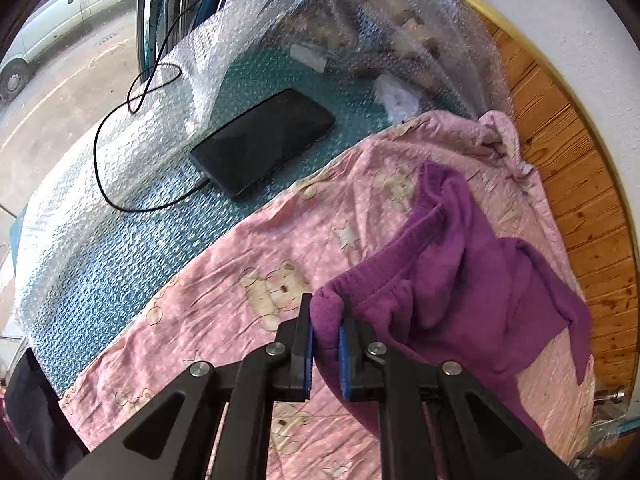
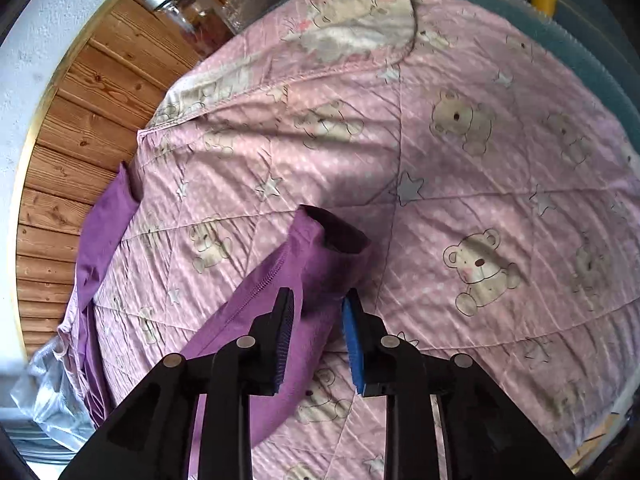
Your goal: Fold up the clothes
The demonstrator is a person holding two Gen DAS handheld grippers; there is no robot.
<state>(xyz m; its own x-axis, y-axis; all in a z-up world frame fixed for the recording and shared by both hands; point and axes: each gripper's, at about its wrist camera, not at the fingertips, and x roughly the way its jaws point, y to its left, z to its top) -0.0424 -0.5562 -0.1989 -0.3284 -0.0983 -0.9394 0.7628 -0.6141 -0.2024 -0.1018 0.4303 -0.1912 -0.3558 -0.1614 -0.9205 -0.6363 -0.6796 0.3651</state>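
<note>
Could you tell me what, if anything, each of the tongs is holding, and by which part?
Left tongs pinch the purple garment at a bunched edge. Right tongs are open around its sleeve, not gripping.

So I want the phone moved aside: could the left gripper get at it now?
Probably not yet: the left gripper is shut on the purple garment. The phone itself lies uncovered ahead.

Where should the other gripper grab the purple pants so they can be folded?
Probably at the leg end. In the right wrist view, the purple pants lie between the right gripper's open jaws, cuff pointing away. Come from above and close just behind the cuff. The left gripper already pinches the ribbed waistband on the pink blanket.
</note>
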